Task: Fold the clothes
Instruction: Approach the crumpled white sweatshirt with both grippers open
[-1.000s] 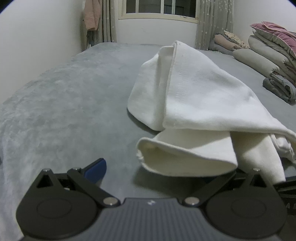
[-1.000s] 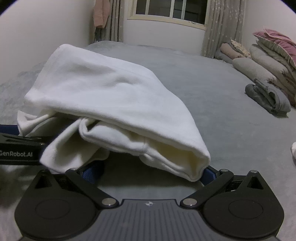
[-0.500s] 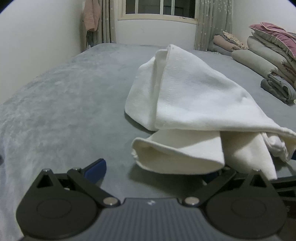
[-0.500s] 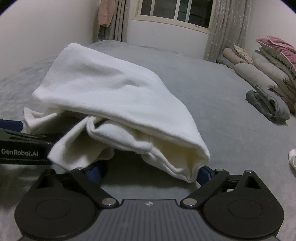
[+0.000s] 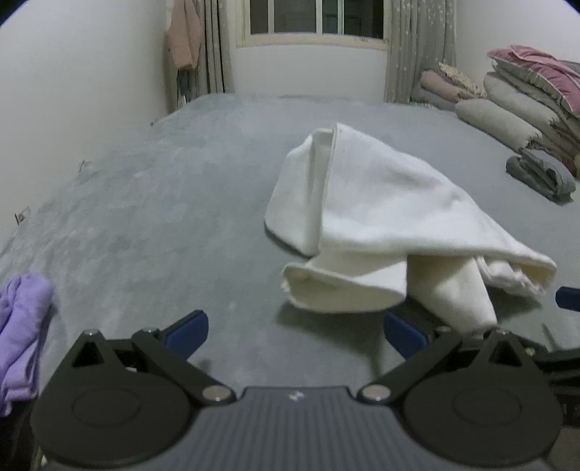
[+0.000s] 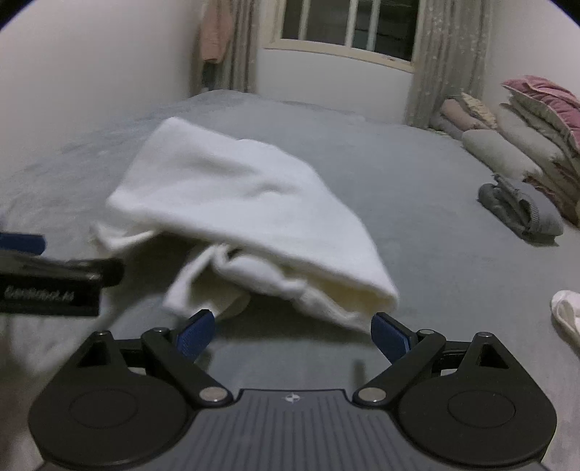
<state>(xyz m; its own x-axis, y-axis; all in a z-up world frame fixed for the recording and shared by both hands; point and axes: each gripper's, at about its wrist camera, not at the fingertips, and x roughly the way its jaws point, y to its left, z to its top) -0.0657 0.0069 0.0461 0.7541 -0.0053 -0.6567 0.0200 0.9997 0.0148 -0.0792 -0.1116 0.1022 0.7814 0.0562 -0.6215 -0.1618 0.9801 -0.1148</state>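
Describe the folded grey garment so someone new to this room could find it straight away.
Start at the stack of pillows and quilts along the right wall. At its foot on the grey bedspread lies the grey garment, small, dark and apart from the big white cloth in the middle.

Dim, cool indoor light is filling both views, coming from overhead, while the dark-paned window (image 5: pixel 313 18) is giving none. The loosely folded white cotton garment (image 5: pixel 380 217) is casting a soft shadow onto the grey plush bed cover (image 5: pixel 145 217) just beneath its near edge. The right wrist view is smearing with motion blur. Fisheye curvature is bending walls, and black corners are vignetting each picture.
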